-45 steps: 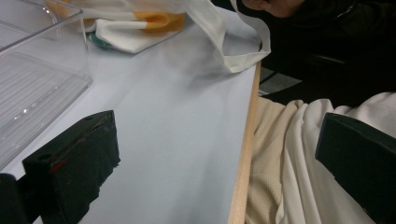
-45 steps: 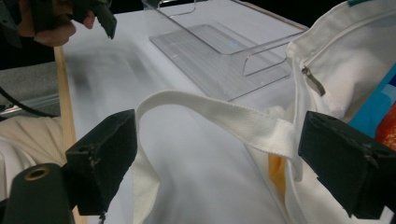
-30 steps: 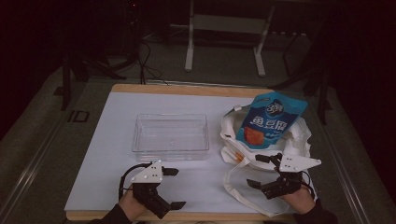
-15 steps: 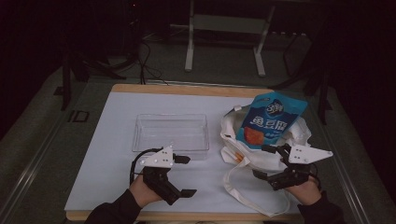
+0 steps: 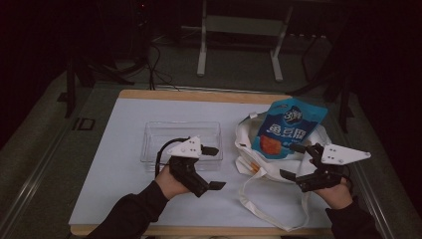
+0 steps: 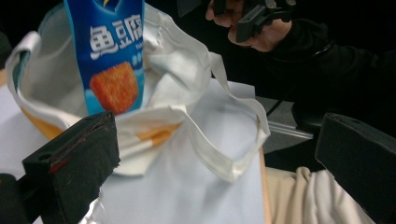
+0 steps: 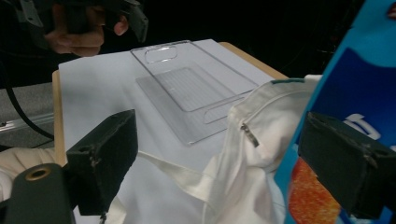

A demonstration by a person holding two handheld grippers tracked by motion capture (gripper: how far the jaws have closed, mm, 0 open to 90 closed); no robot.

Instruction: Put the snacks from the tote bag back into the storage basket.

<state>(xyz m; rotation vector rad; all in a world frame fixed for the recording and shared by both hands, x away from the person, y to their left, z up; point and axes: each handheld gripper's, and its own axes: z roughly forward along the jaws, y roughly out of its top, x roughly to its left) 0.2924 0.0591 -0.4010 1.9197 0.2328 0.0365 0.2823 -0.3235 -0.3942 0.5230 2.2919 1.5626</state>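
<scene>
Blue snack pouch (image 5: 288,128) is standing in white tote bag (image 5: 278,164) beside clear tray (image 5: 180,137). Left gripper (image 5: 213,168) and right gripper (image 5: 293,162) are flanking bag, fingers spread, gripping nothing, likely poised for unpacking.

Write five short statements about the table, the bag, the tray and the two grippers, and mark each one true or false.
1. The blue snack packet stands in the white tote bag. True.
2. The clear plastic tray holds an orange. False: nothing lies in it.
3. The left gripper is open. True: its jaws stand wide apart with nothing between them.
4. The right gripper is shut on a bag handle. False: its jaws are open, beside the bag and packet, gripping nothing.
5. The tray lies on the person's right of the bag. False: it lies to the left of it.
</scene>
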